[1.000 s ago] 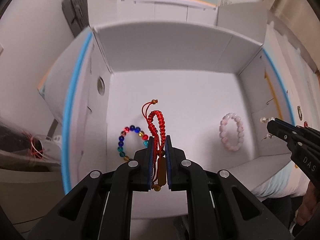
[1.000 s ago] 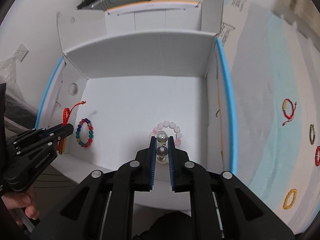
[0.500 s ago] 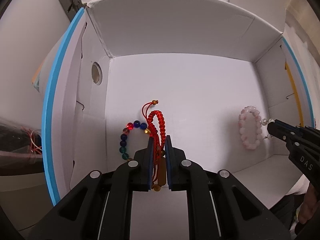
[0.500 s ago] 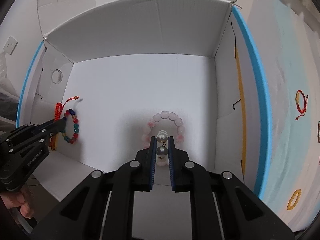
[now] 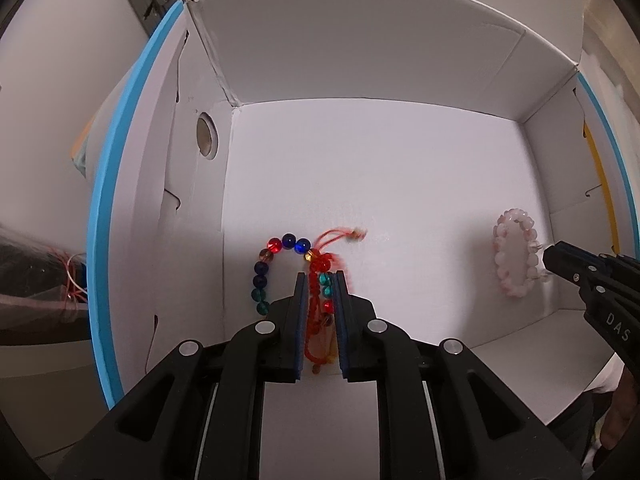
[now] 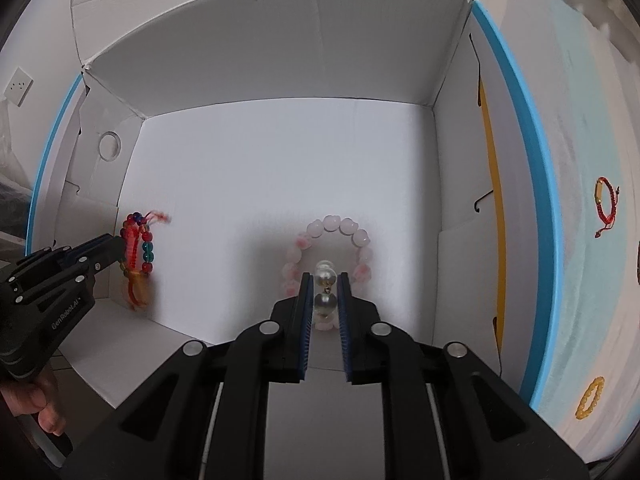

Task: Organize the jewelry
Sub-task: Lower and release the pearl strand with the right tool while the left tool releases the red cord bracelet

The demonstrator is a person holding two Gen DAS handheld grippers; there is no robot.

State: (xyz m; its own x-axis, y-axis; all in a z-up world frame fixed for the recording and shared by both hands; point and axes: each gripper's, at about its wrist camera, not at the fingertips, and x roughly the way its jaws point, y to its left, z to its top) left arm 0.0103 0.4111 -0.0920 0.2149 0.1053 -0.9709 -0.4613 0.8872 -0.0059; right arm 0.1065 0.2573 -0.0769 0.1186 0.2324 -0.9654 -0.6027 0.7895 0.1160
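Note:
Both grippers reach into a white cardboard box (image 5: 360,160). My left gripper (image 5: 320,280) stands slightly open; a red braided cord bracelet (image 5: 316,300), blurred, hangs between its jaws above a multicoloured bead bracelet (image 5: 276,260) on the box floor. My right gripper (image 6: 324,280) is shut on a pearl earring (image 6: 325,292), just above a pink bead bracelet (image 6: 332,228) lying on the floor. The right gripper shows at the right edge of the left wrist view (image 5: 560,260); the left gripper shows at the left of the right wrist view (image 6: 112,252).
The box (image 6: 280,160) has tall white walls with blue-edged flaps (image 6: 516,120) and a round hole (image 5: 206,136) in its left wall. Outside on the light blue cloth (image 6: 580,280) lie a red cord bracelet (image 6: 606,208) and a yellow bead bracelet (image 6: 590,398).
Both grippers have moved forward and down into the box. The left jaws have parted and the red cord bracelet is slipping down, blurred, onto the multicoloured bracelet. The right still holds the earring.

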